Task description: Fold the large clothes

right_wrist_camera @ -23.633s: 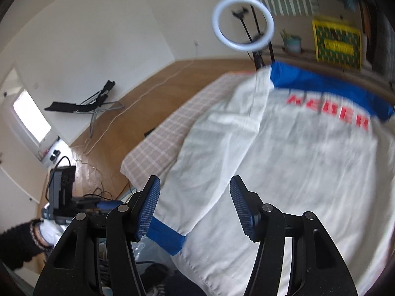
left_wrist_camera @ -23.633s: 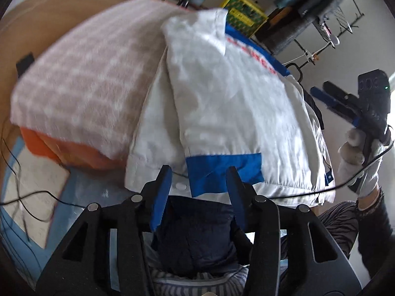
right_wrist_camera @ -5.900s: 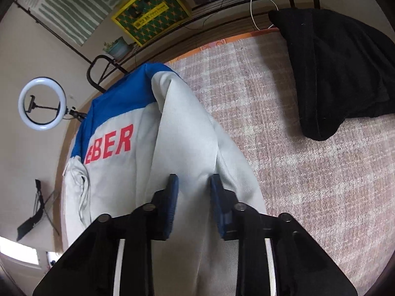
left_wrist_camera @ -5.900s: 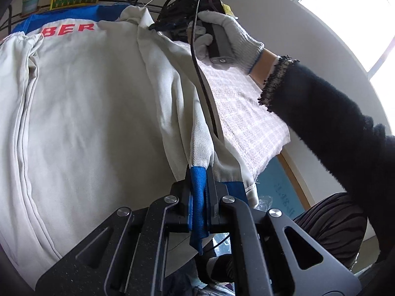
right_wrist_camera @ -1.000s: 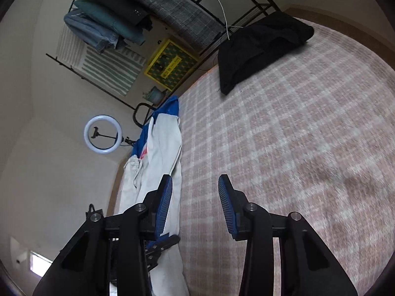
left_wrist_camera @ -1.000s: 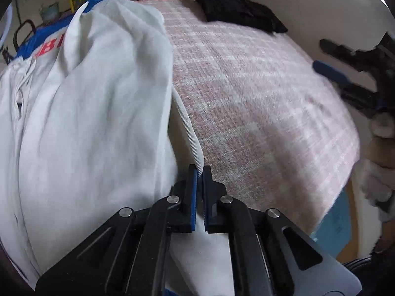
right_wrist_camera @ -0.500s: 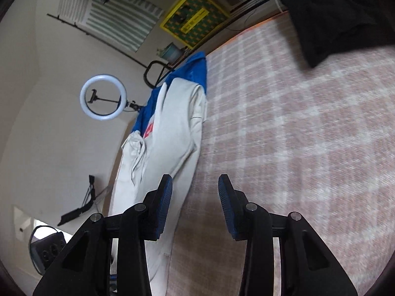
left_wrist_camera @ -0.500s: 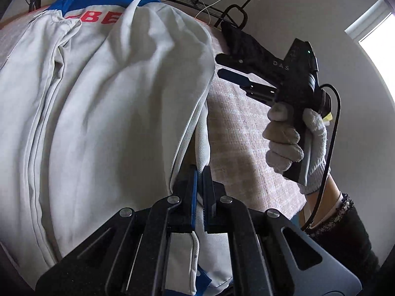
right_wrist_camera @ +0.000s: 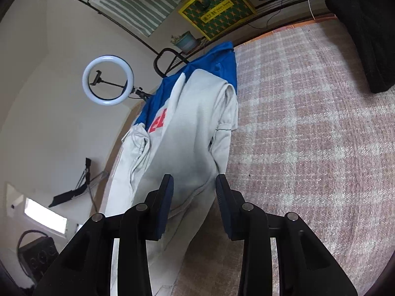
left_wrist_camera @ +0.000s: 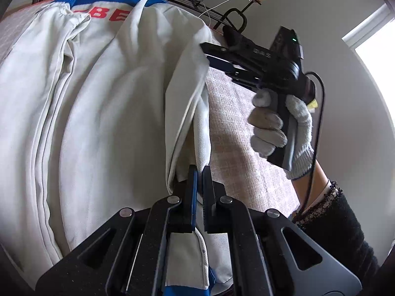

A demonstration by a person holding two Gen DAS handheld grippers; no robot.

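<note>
One black garment (right_wrist_camera: 365,37) lies on blanket (right_wrist_camera: 308,135), well apart from jacket (right_wrist_camera: 187,133).

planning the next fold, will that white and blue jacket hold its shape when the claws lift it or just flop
Probably flop: the jacket already sags in soft folds on the checked blanket. The fabric looks thick, so likely heavyish and droopy between grips. Slipping seems unlikely, as the left claw is shut on its edge; the right claw is closing, not yet gripping.
</note>
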